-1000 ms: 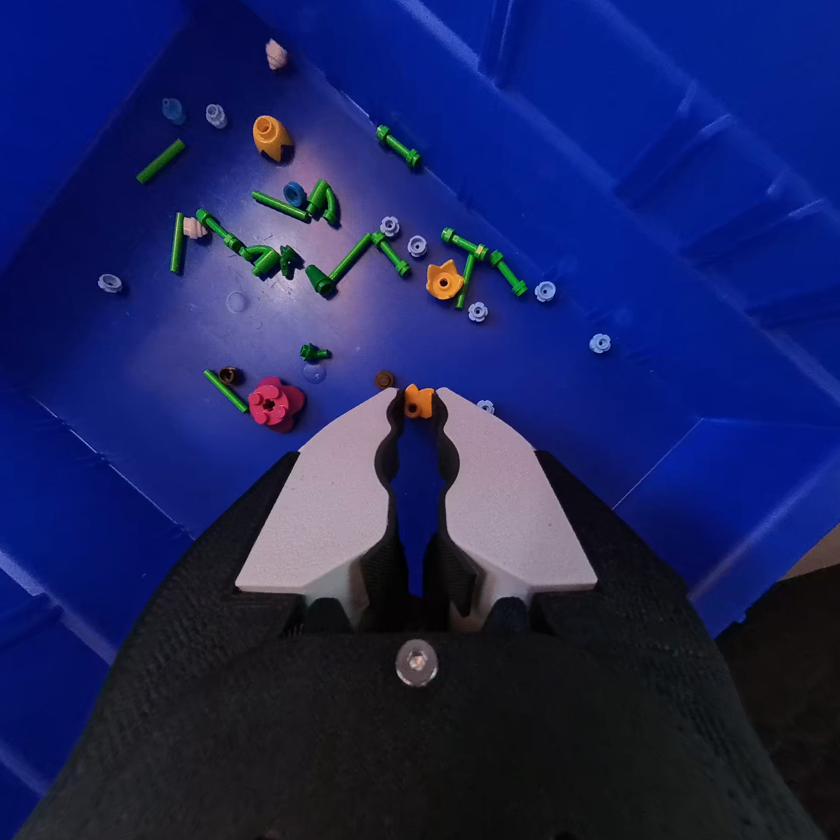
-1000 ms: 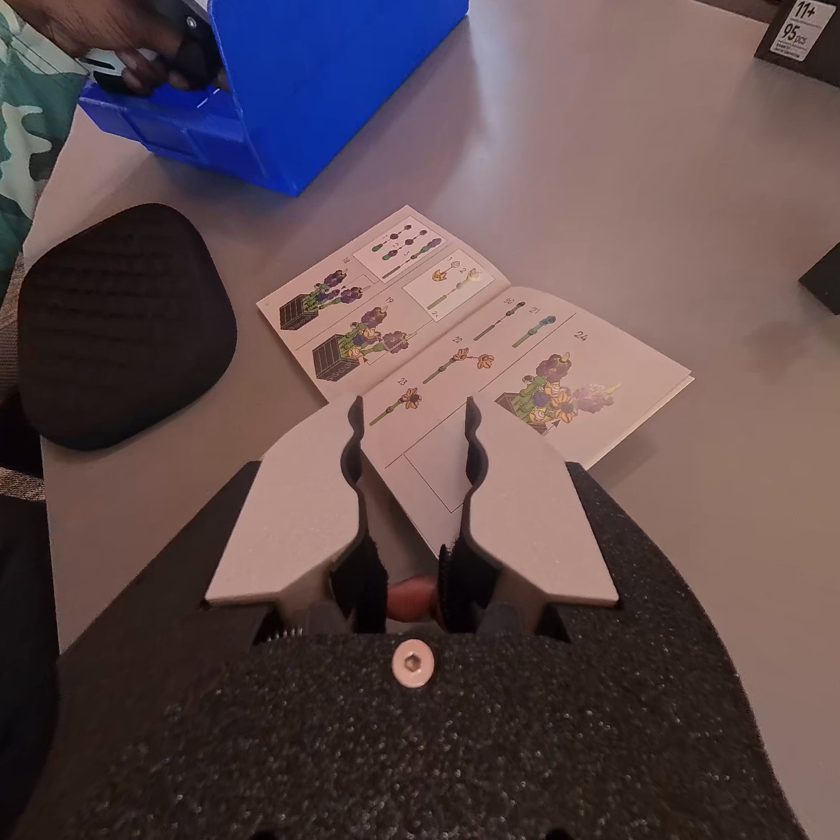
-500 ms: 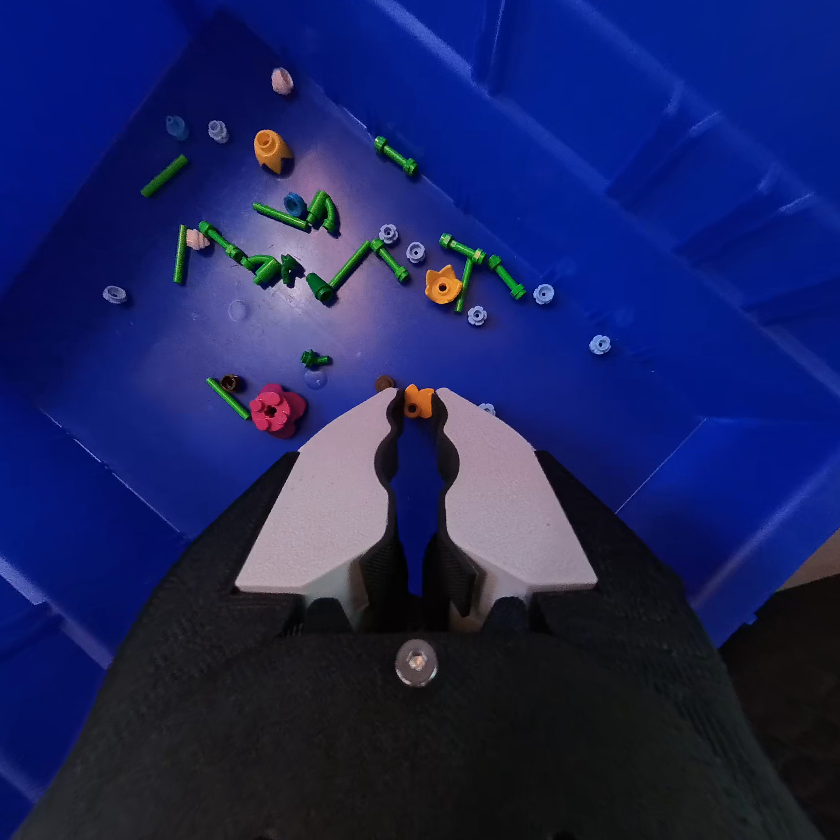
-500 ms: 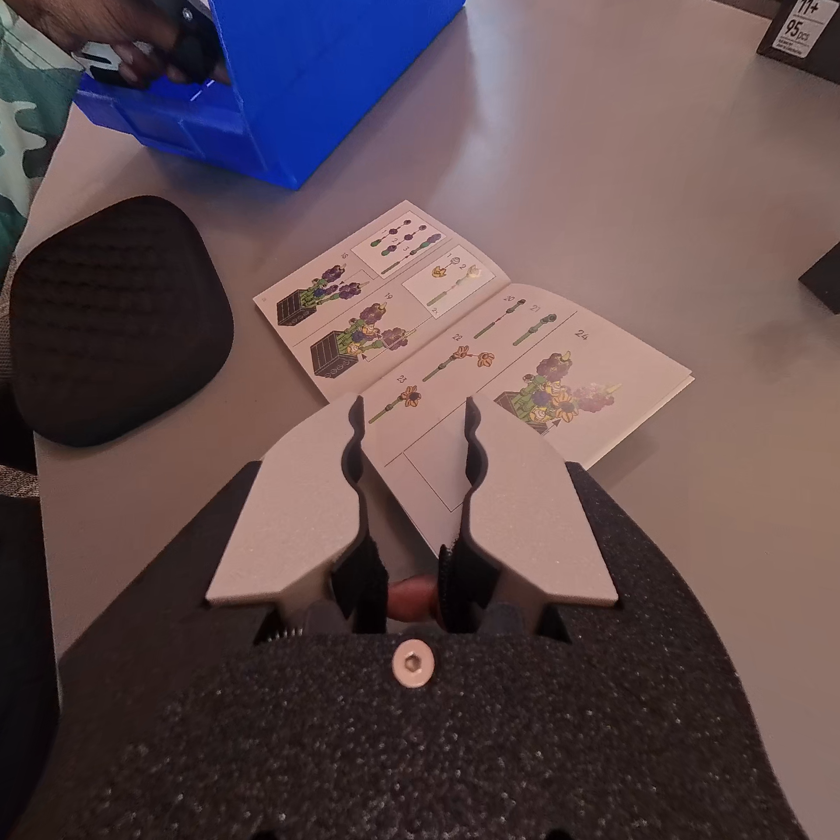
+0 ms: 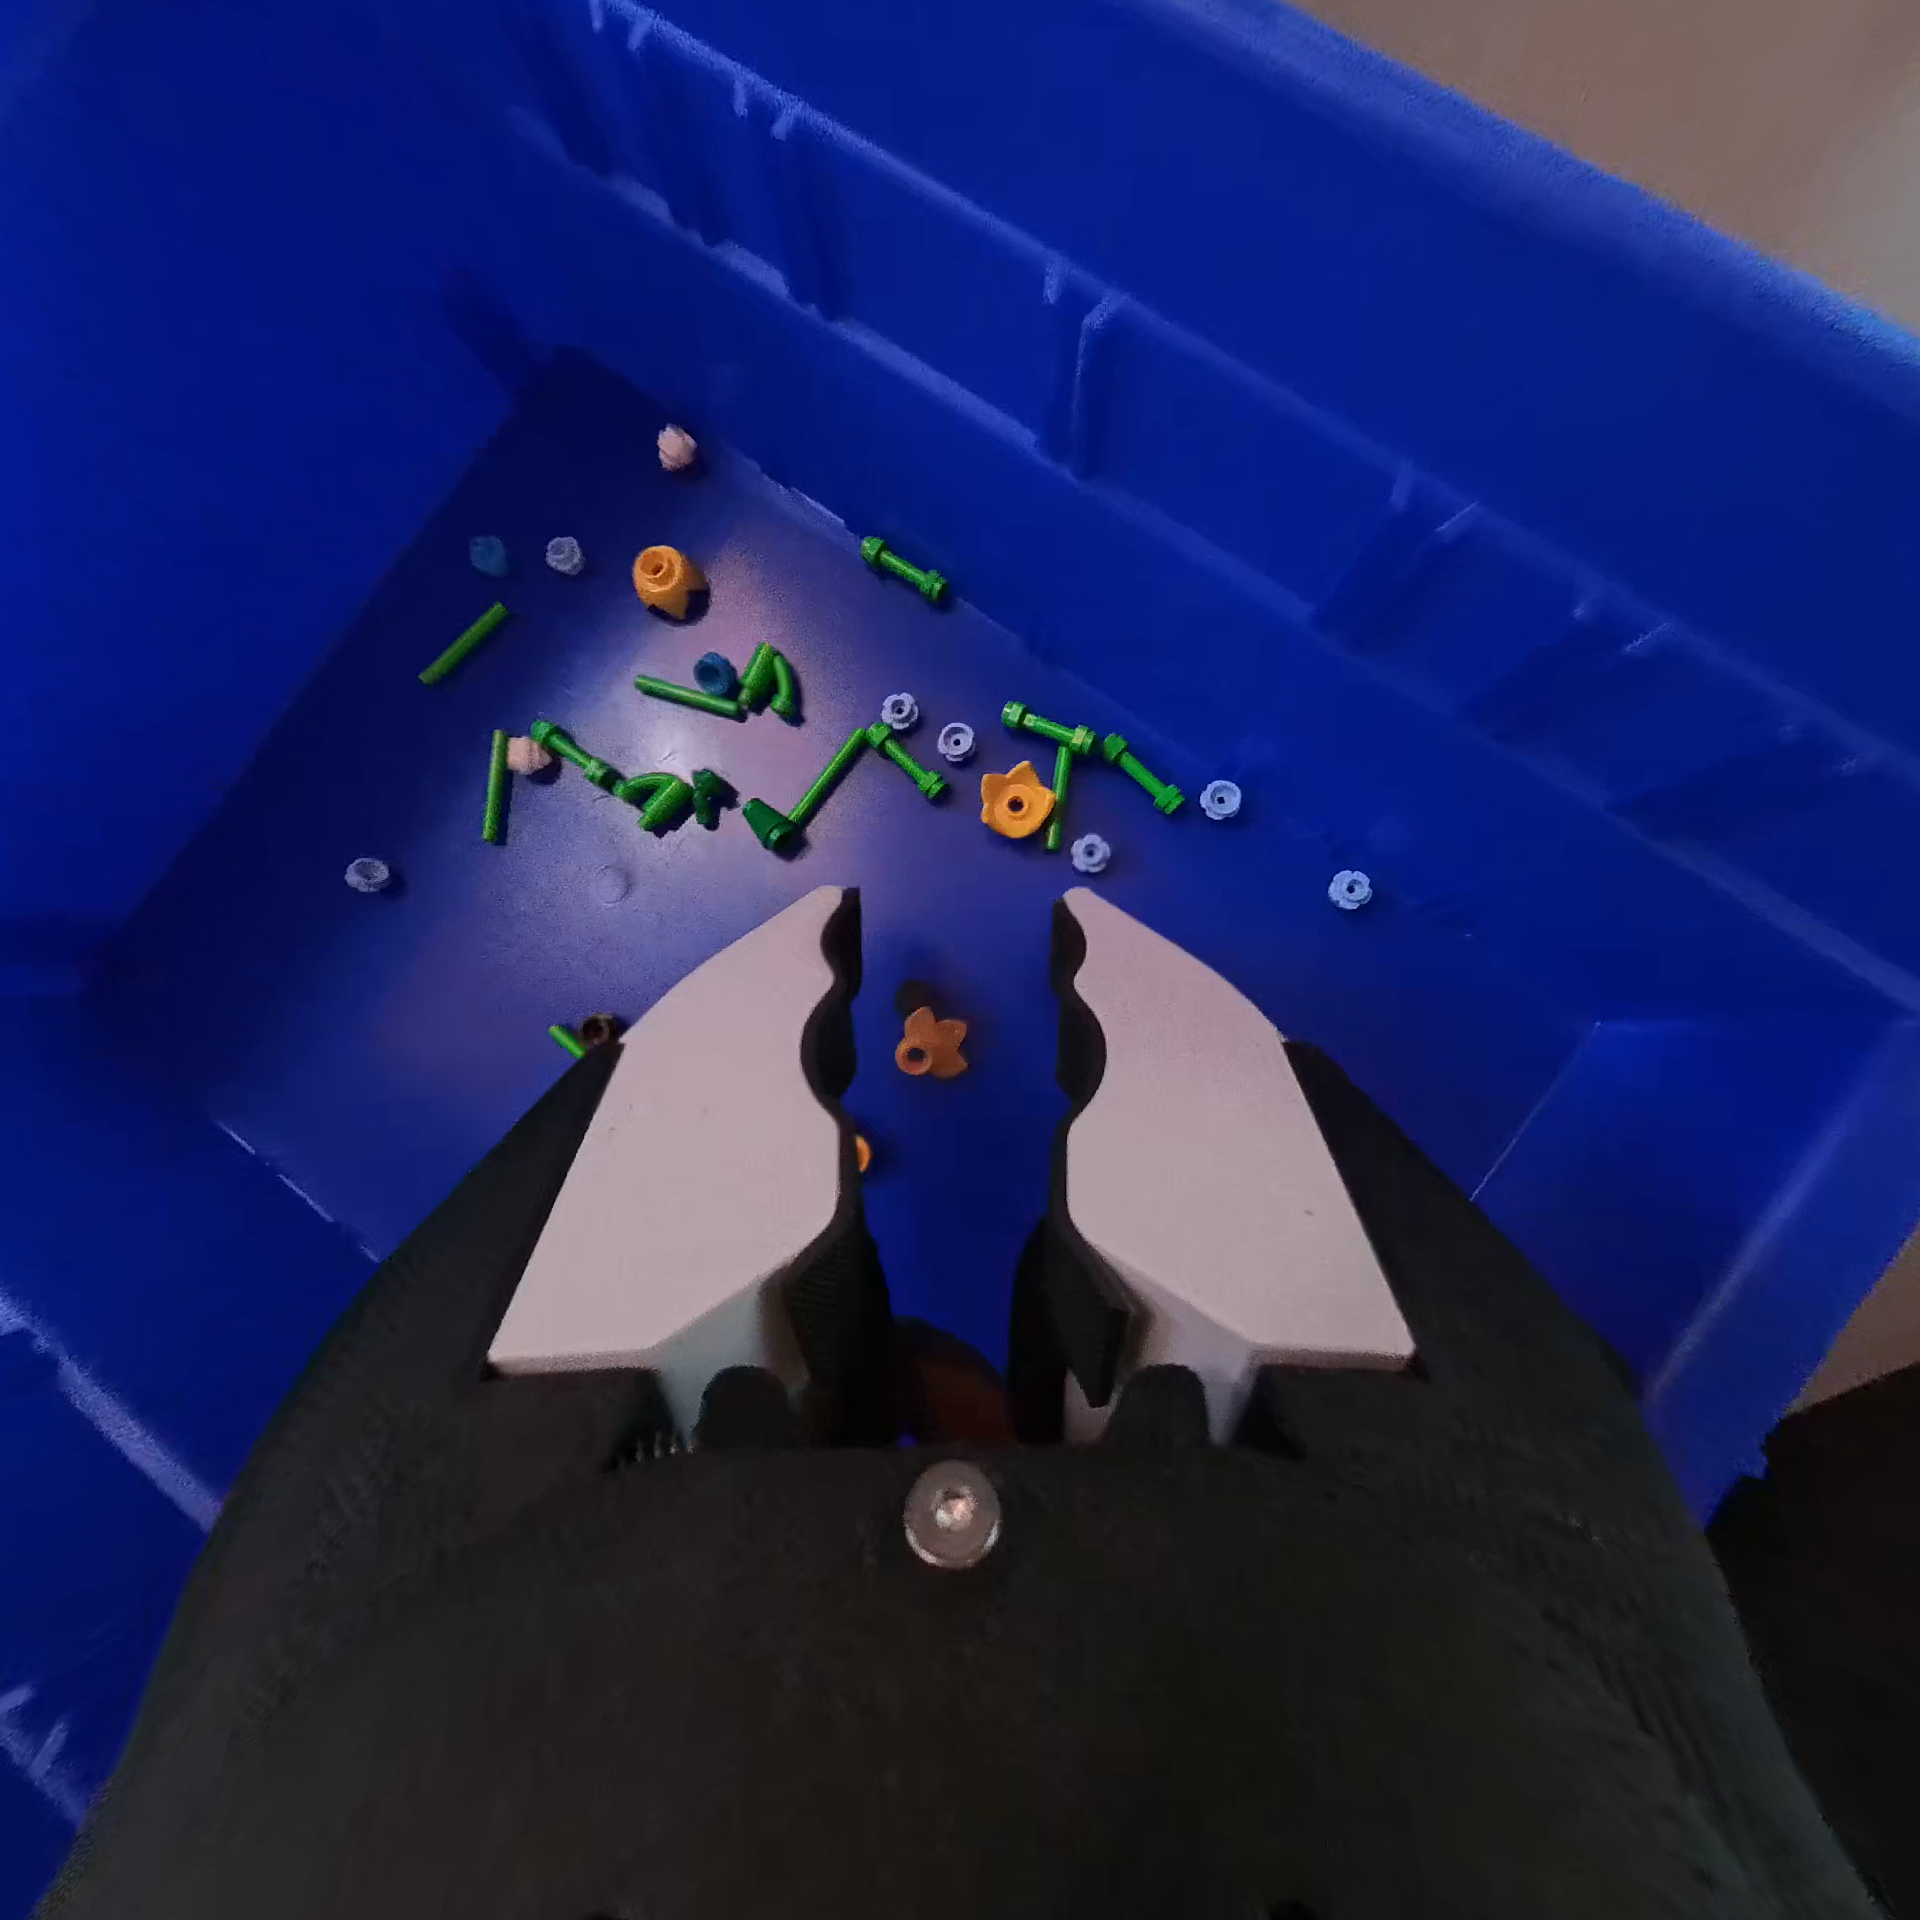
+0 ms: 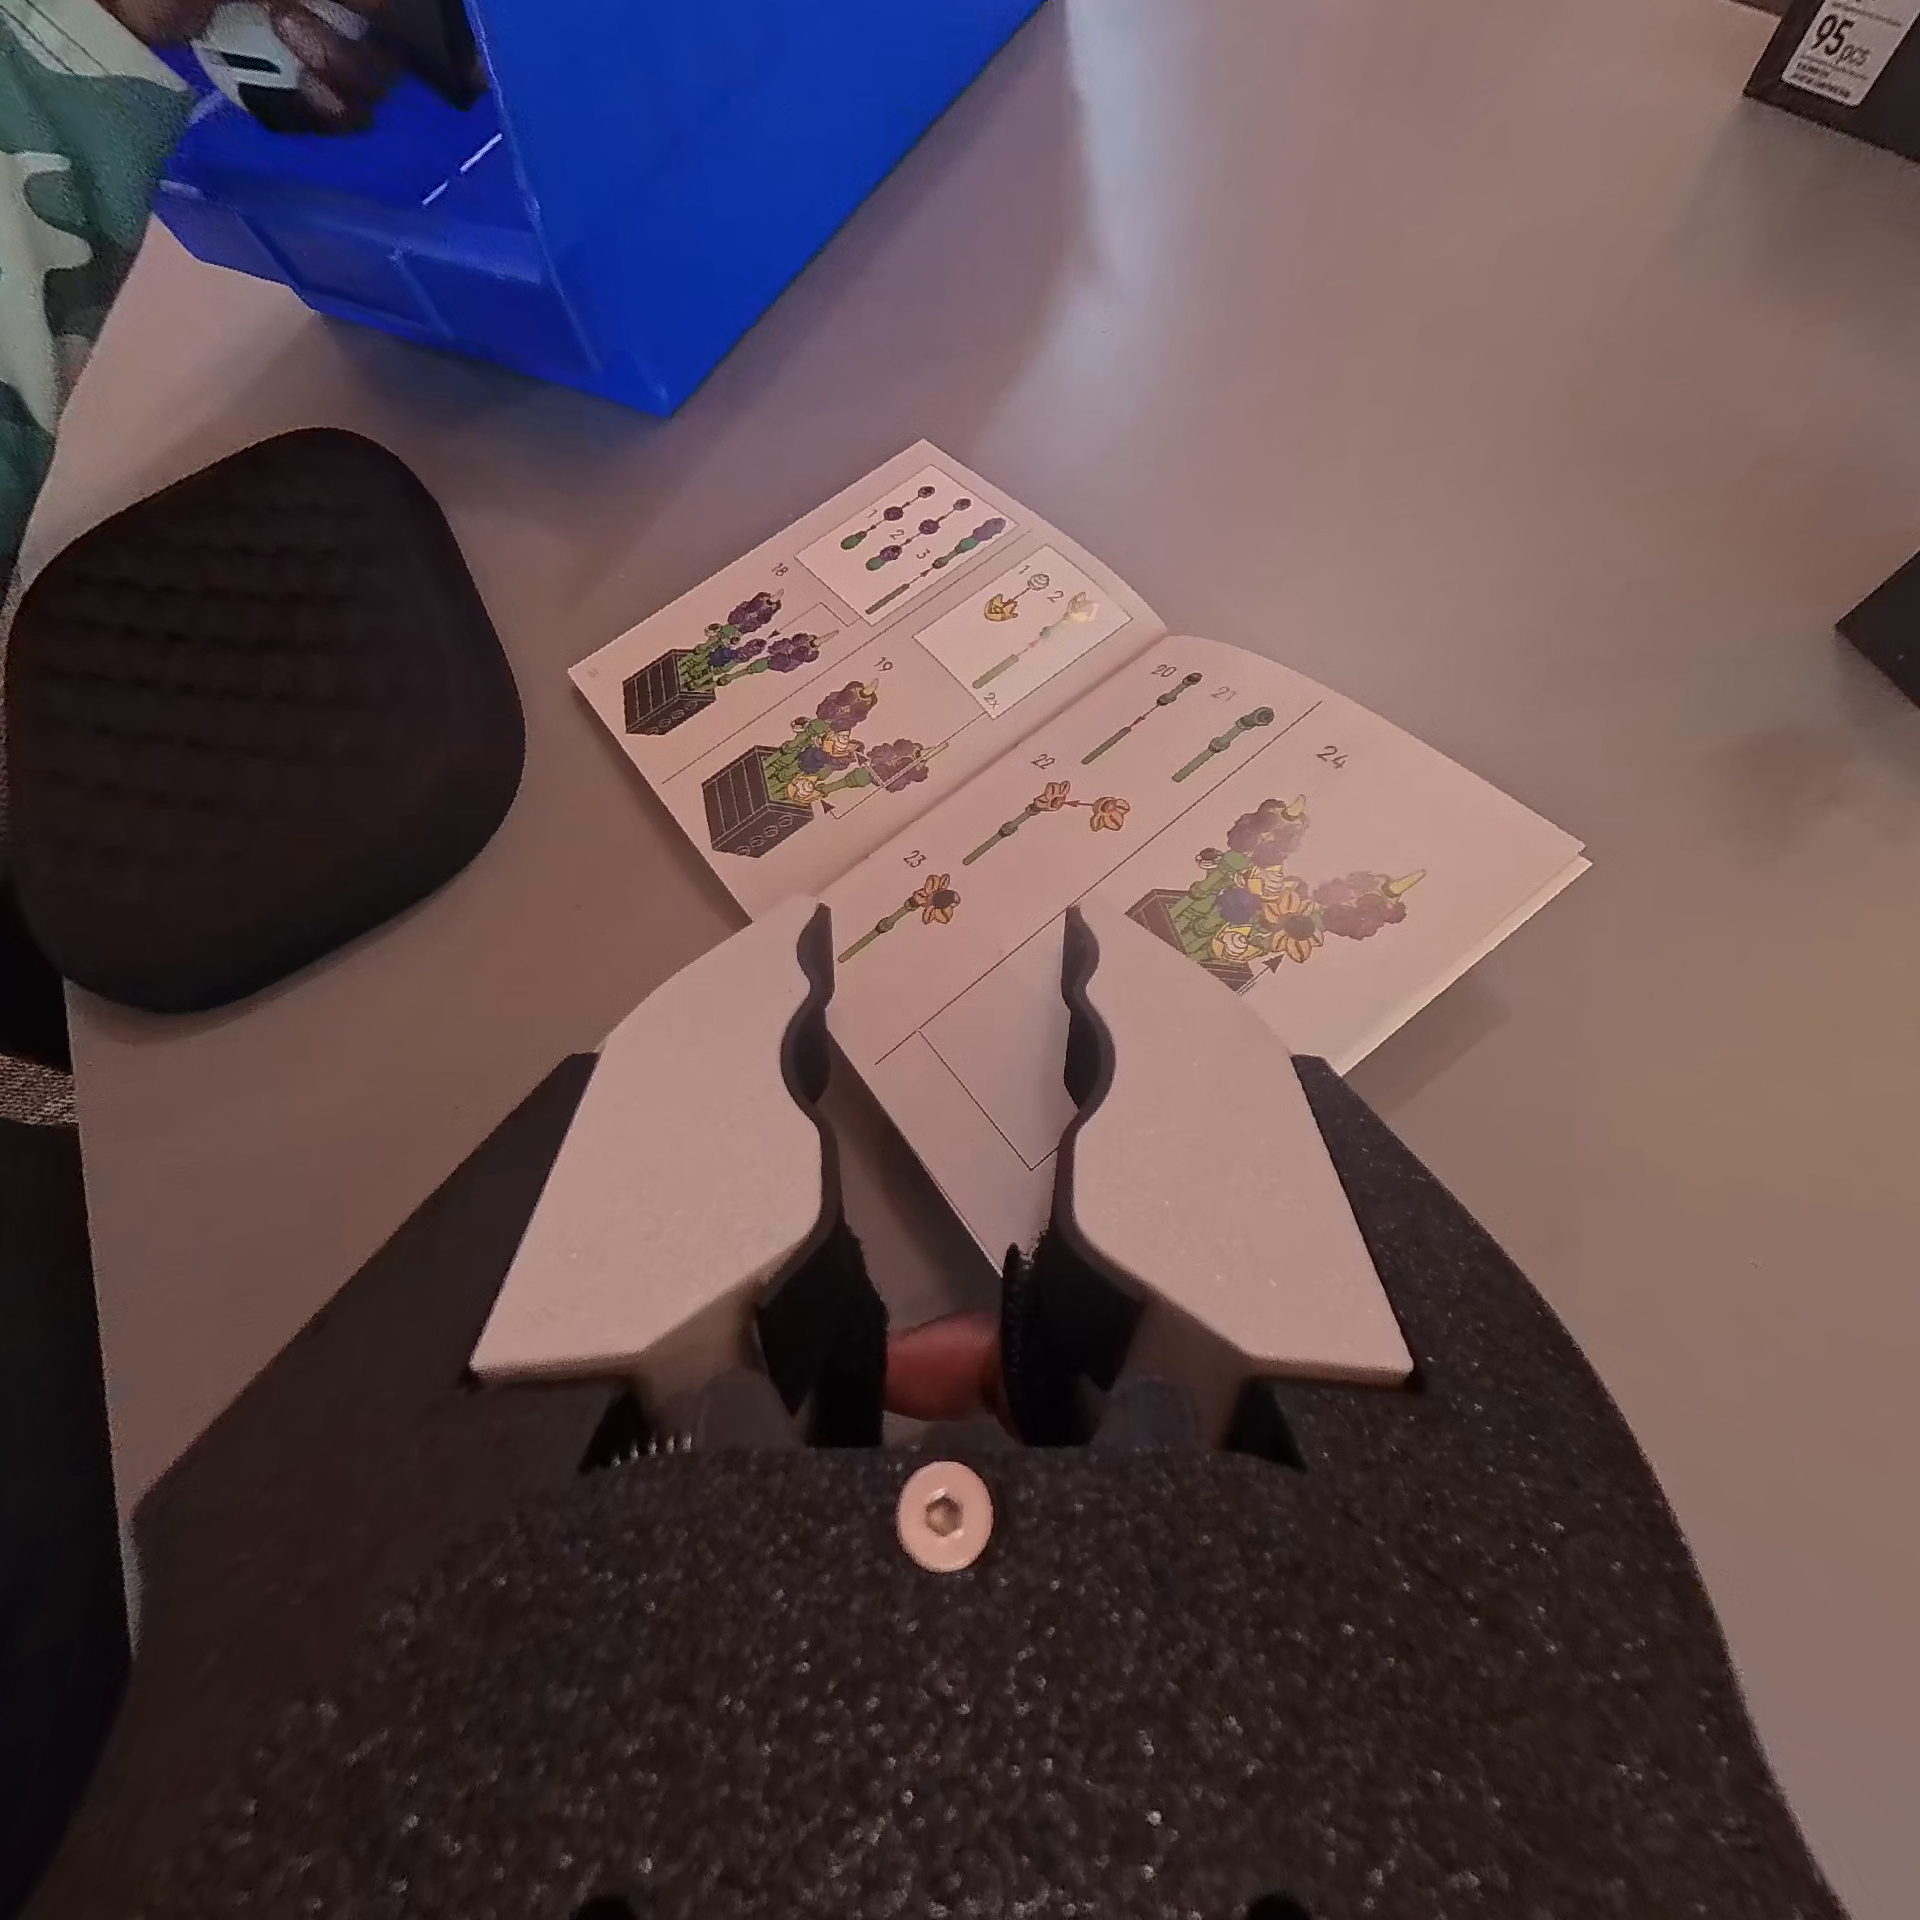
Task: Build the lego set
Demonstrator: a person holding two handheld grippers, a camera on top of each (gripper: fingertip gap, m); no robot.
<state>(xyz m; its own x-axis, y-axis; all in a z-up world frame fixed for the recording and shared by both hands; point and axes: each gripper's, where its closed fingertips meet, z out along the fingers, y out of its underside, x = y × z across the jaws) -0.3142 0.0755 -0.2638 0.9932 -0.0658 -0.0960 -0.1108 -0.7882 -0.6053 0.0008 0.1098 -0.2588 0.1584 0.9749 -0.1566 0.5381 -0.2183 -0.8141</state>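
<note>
Your left gripper [image 5: 954,902] hung over the inside of the blue bin [image 5: 1299,436] with its jaws spread wide and nothing between the pads. An orange flower piece [image 5: 930,1042] lay on the bin floor in the gap between the two fingers, touching neither, with a small dark round stud [image 5: 912,992] just ahead of it. A sliver of another orange piece [image 5: 861,1151] peeked out beside the inner edge of the left finger. Ahead of the fingertips the loose lego parts were scattered: green stems [image 5: 831,771] in a zigzag, a second orange flower [image 5: 1016,800] ahead and slightly right, an orange cone piece [image 5: 665,580] farther ahead to the left, and pale lilac round studs [image 5: 1220,799] off to the right. A short green bar and a brown stud [image 5: 596,1029] showed just left of the left finger.

Your right gripper [image 6: 943,925] hovered over the grey surface [image 6: 1403,416], also open wide and holding nothing. The open instruction booklet [image 6: 1091,790] lay flat just ahead of and partly under its fingers. Ahead to the left stood the blue bin [image 6: 665,187]. A black textured pad [image 6: 249,717] rested on the surface to the left of the gripper. A dark box corner [image 6: 1839,73] sat far ahead to the right.
</note>
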